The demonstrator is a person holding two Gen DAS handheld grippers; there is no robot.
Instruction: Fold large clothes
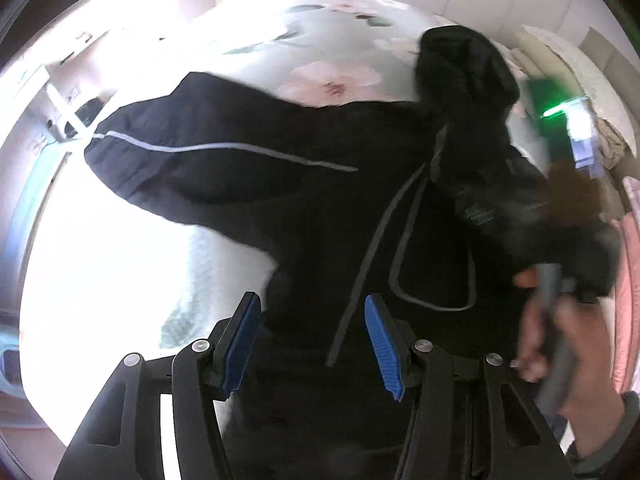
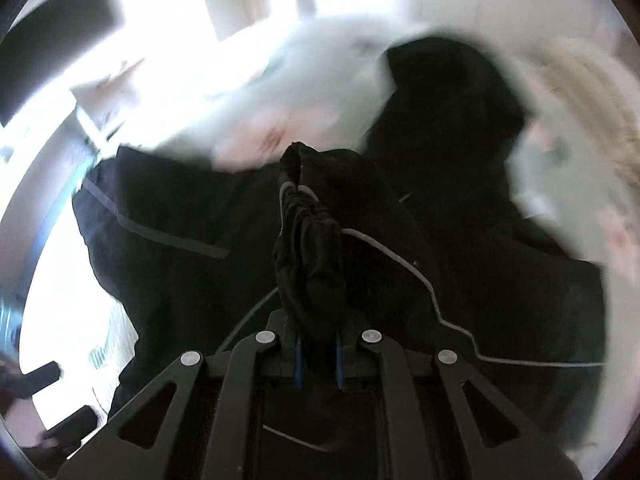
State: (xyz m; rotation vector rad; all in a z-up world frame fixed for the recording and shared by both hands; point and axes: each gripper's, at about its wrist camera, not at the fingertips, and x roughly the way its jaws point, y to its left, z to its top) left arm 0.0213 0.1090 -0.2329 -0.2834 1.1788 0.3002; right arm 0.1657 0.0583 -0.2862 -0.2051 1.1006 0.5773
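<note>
Floral bed (image 1: 304,40) — jacket (image 1: 280,184) overhanging left edge

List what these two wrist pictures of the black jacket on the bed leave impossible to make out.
- Jacket hem: left wrist view, behind the left gripper.
- Bedspread pattern: right wrist view, motion blur.
- Which part the right gripper pinches: bunched cloth.
</note>
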